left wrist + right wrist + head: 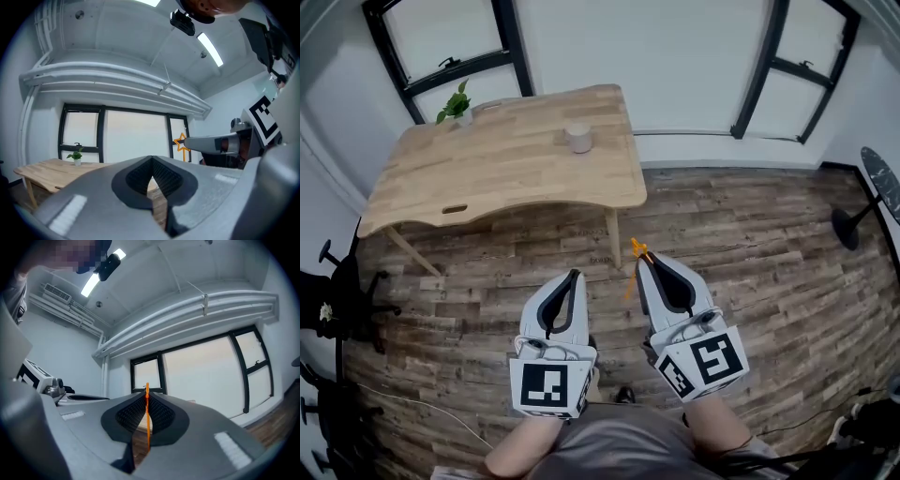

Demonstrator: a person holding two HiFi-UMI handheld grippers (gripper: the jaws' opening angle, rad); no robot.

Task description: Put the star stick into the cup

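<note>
The star stick [635, 253] is sitting pinched in the right gripper [642, 263], just right of centre in the head view. Its orange star is poking out past the tips over the plank floor [769, 244]. The right gripper's fingers [161, 417] are pressing together on the thin orange shaft, which is running straight up the seam between them in the right gripper view. The left gripper [573, 276] is hanging just beside it, and its fingers [165, 177] are meeting at the tips with nothing between them.

The cup [578, 138] is standing on the table [487, 183] in the upper middle of the head view, well apart from both grippers. A small potted plant [456, 103] is sitting near the table's upper-left corner. I am judging the pick-up as done and the carry as the step in hand. The next move is calling for bringing the right gripper over to the table, lining the stick's free end up above the cup's mouth, and only then loosening the grip.

Only the head view is showing the cup and the gap to it; I am not making the cup out in either gripper view. The right gripper view is showing the grip itself, but the star only edge-on. The left gripper view is catching the star's full outline at centre-right.
</note>
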